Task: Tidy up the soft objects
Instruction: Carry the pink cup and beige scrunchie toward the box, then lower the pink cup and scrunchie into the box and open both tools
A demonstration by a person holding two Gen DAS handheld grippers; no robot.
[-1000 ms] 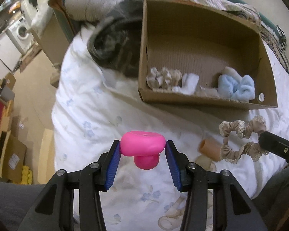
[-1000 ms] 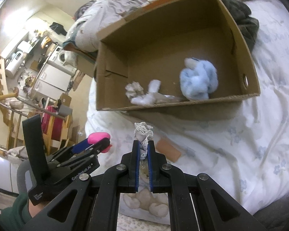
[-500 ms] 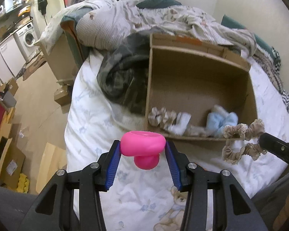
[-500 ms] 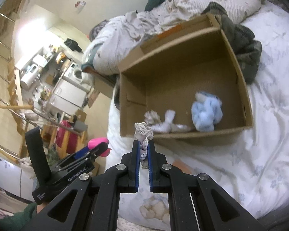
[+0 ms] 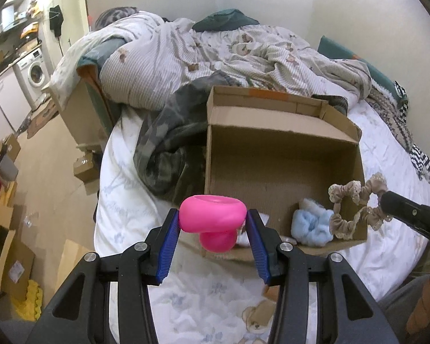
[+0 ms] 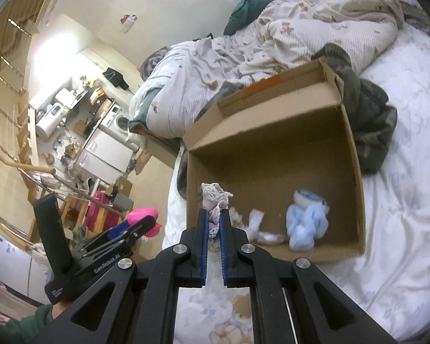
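My left gripper [image 5: 212, 223] is shut on a pink squishy mushroom-shaped toy [image 5: 213, 220], held in the air in front of the open cardboard box [image 5: 272, 120]. My right gripper [image 6: 214, 220] is shut on a beige lace-trimmed scrunchie [image 6: 213, 200]; in the left wrist view that scrunchie [image 5: 355, 205] hangs as a loop from the black gripper tip at the right. Inside the box lie a fluffy light-blue item [image 6: 306, 220], [image 5: 311, 226] and white and beige soft pieces [image 6: 256, 226]. The left gripper with the pink toy [image 6: 144, 218] shows at lower left in the right wrist view.
The box [image 6: 355, 189] sits on a bed with a white flower-print sheet [image 5: 120, 200]. A dark camouflage garment [image 5: 169, 154] lies against the box's left side, a striped duvet [image 5: 215, 54] behind it. An orange-brown item [image 5: 272, 292] lies on the sheet below. Floor clutter and a washing machine [image 5: 35, 71] stand at left.
Both grippers have risen and tilted up with their loads; the box now looks farther and lower, with more of the duvet and wall in view. Both grips are unchanged.
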